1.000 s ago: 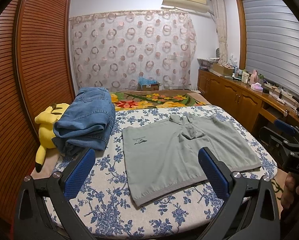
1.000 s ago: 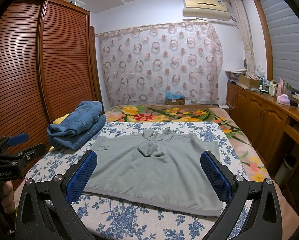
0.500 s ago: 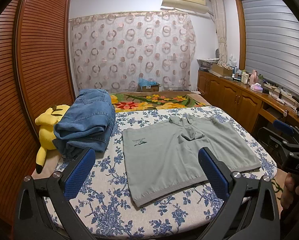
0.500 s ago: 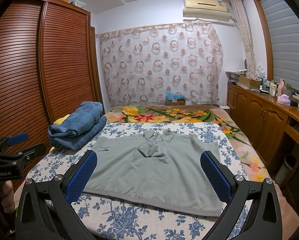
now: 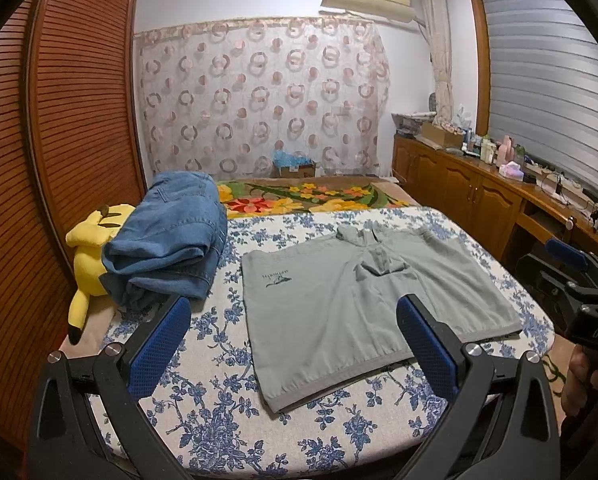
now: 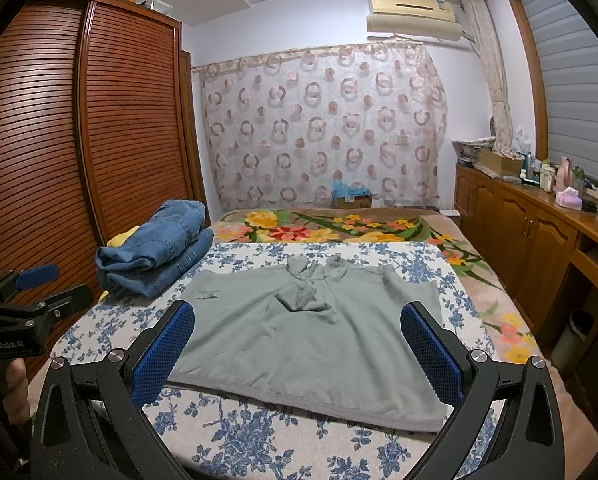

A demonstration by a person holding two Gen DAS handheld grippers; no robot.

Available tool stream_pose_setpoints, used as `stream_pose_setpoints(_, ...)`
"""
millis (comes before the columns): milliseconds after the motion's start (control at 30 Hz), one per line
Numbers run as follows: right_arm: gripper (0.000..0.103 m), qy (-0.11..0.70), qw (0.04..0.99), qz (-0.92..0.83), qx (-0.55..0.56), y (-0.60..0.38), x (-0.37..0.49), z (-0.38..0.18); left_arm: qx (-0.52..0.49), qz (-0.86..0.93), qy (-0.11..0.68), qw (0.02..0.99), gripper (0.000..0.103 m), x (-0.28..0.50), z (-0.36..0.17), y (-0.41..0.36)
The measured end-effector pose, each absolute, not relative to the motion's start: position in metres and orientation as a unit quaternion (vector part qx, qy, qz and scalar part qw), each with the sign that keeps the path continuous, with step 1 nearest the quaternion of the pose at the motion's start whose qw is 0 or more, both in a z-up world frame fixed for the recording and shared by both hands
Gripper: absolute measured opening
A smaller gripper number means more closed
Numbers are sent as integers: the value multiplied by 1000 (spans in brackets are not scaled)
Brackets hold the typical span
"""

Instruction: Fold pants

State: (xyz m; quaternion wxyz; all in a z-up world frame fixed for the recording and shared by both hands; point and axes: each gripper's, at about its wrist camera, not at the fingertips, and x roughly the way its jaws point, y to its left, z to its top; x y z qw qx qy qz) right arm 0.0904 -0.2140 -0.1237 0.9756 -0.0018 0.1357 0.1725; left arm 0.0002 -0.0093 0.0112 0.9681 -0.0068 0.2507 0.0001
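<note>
Grey-green pants (image 5: pixel 339 304) (image 6: pixel 299 332) lie spread flat on the blue-flowered bedsheet (image 5: pixel 215 396), waistband toward me, with a bunched drawstring part near the far middle. My left gripper (image 5: pixel 293 344) hovers open above the near edge of the bed, its blue pads wide apart and nothing between them. My right gripper (image 6: pixel 299 348) is open too, held above the pants' near hem. Each gripper shows at the edge of the other's view: the right one (image 5: pixel 567 276), the left one (image 6: pixel 27 292), each held by a hand.
Folded blue jeans (image 5: pixel 167 240) (image 6: pixel 159 248) lie stacked at the bed's left, resting on a yellow plush toy (image 5: pixel 87 252). A floral blanket (image 6: pixel 331 230) covers the far end. A slatted wardrobe (image 6: pixel 79 140) stands left, a wooden cabinet (image 6: pixel 531 224) with bottles right.
Both views have barely shifted; the pants lie as before and both grippers stay open.
</note>
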Motion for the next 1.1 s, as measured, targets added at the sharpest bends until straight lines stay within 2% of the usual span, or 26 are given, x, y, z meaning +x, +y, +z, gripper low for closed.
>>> stream_pose_setpoints(367,103,149,974,170,-1,-220,100,-124,5,-24,279,960,103,21,-15,-10)
stream_pose_setpoints(1100,102,177,973,150,-3,-236,106,-124,46,-87,300,949,103,55,-26,-45)
